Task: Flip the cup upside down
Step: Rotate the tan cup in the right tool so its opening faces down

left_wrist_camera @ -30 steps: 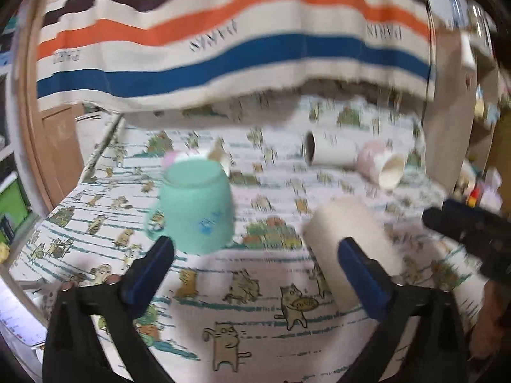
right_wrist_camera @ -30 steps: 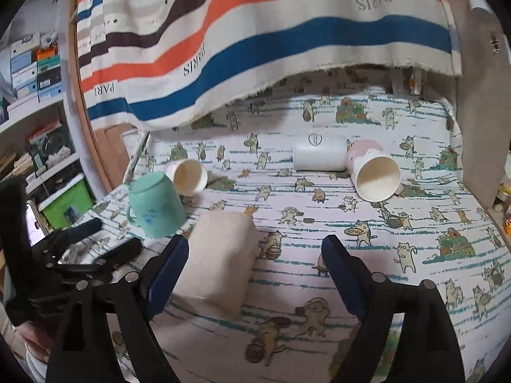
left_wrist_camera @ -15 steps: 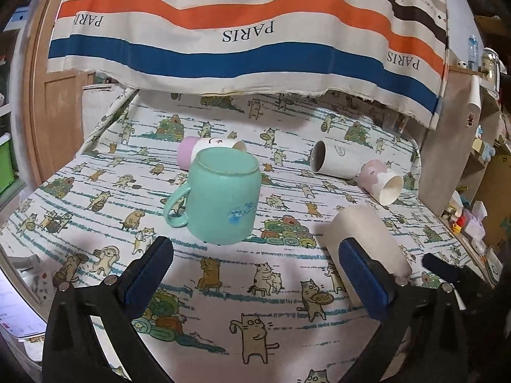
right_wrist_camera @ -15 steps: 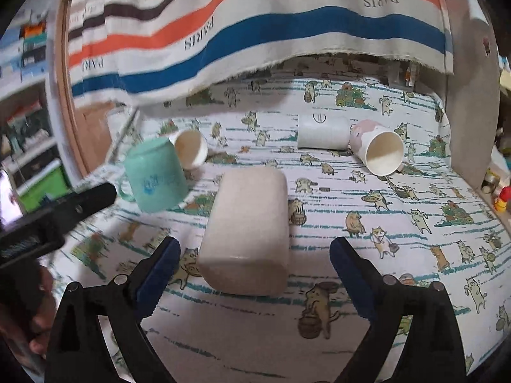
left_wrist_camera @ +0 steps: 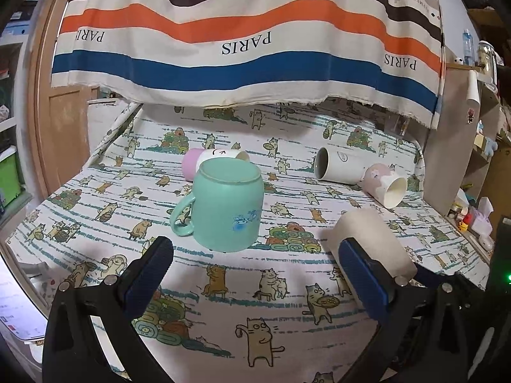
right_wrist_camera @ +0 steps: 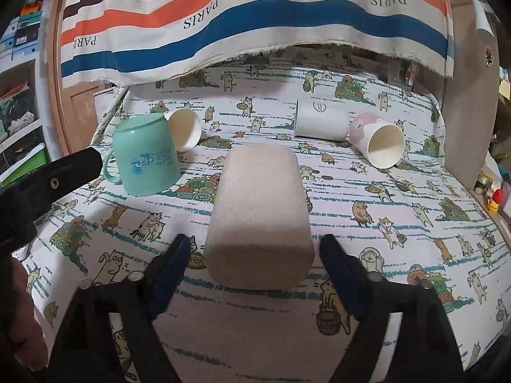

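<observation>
The beige cup (right_wrist_camera: pixel 260 214) lies on its side on my cat-print desk (right_wrist_camera: pixel 399 249), its base facing my right tool (right_wrist_camera: pixel 252 255), whose jaws stand wide on either side, not touching. My left tool (left_wrist_camera: pixel 255 265) is wide too, holding nothing. The green mug (left_wrist_camera: pixel 228 206) stands mouth-down ahead of it, a pink-bottomed cup (left_wrist_camera: pixel 199 164) lying behind.

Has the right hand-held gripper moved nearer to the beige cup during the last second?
Yes. The right hand-held gripper has advanced toward the beige cup, which lies on the cat-print cloth; its open fingers now flank the cup's near end.
</observation>
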